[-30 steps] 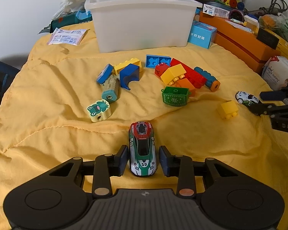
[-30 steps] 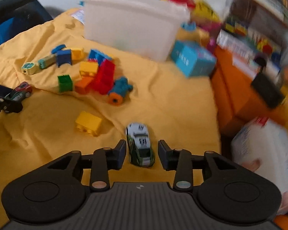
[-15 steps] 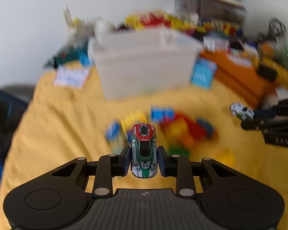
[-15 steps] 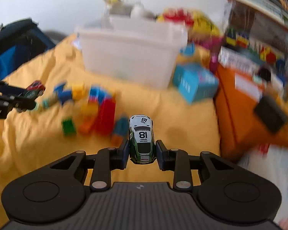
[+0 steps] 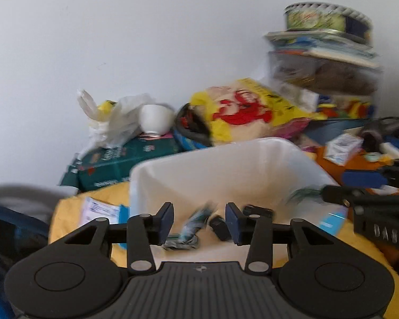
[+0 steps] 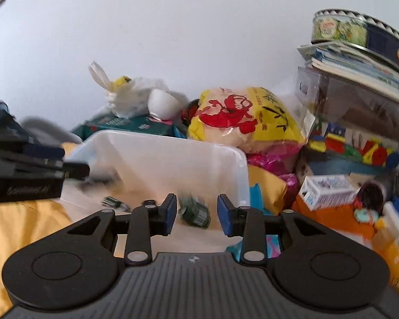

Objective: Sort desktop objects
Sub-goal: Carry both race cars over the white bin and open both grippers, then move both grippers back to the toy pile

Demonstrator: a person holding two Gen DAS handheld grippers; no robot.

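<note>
Both grippers hang over the white plastic bin (image 5: 252, 148), jaws opening. In the left wrist view my left gripper (image 5: 199, 222) is open, and the red-and-green toy car (image 5: 191, 235) is a blur dropping free between its pads into the bin. My right gripper (image 5: 356, 195) reaches in from the right, a green blur at its tips. In the right wrist view my right gripper (image 6: 197, 214) is open, with the green-and-white toy car (image 6: 195, 211) loose below it inside the bin (image 6: 226, 151). My left gripper (image 6: 40, 170) shows at the left edge.
Behind the bin lie a yellow bag with a red print (image 6: 242, 114), a white bowl (image 5: 157, 118), a tied plastic bag (image 5: 111, 122) and a green box (image 5: 125, 159). On the right are stacked boxes under a round tin (image 6: 359, 32) and an orange box (image 6: 335, 215). The yellow cloth (image 6: 26, 228) covers the table.
Both grippers rose from the yellow cloth and moved forward over the bin, each carrying a toy car. Their jaws have since parted and both cars have come loose.
</note>
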